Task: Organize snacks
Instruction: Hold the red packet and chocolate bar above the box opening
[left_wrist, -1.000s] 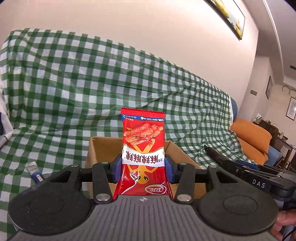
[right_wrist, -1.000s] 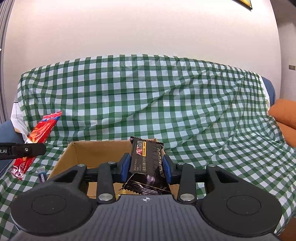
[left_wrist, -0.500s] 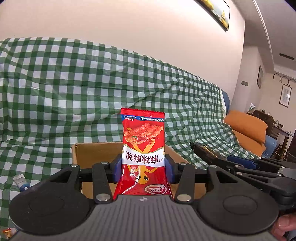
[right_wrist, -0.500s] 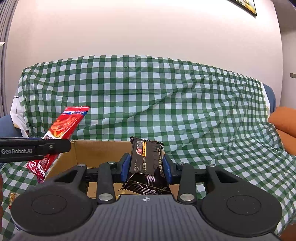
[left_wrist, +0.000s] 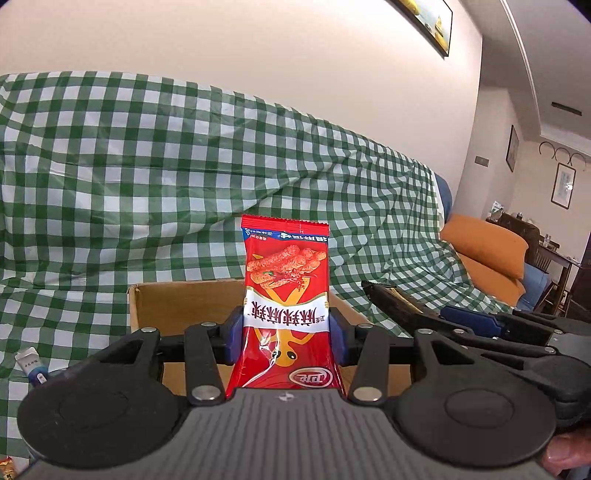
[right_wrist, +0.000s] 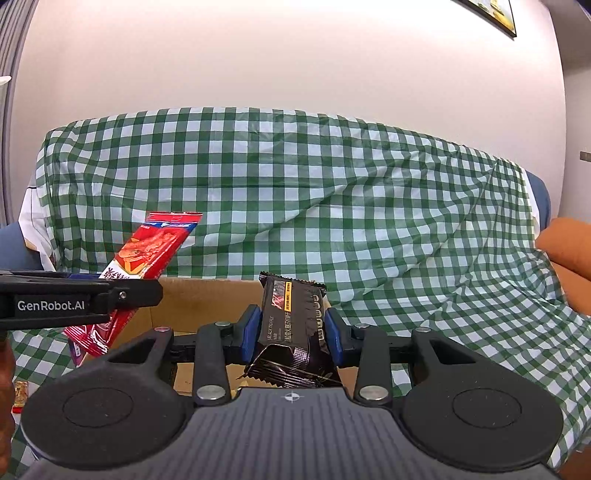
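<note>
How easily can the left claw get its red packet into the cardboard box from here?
Probably easily: the left claw, shut on the red packet, sits just before the open cardboard box. The right claw alongside looks clear of it.

The cardboard box (right_wrist: 207, 295) is open at the top, lower centre of frame. The left gripper (right_wrist: 122, 295) crosses its left rim; the checked sofa back (right_wrist: 295, 184) rises behind.

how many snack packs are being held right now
2. A red snack pack is clamped in the left gripper; a black bar is clamped in the right gripper, both over the cardboard box. The box's inside is mostly hidden.
</note>
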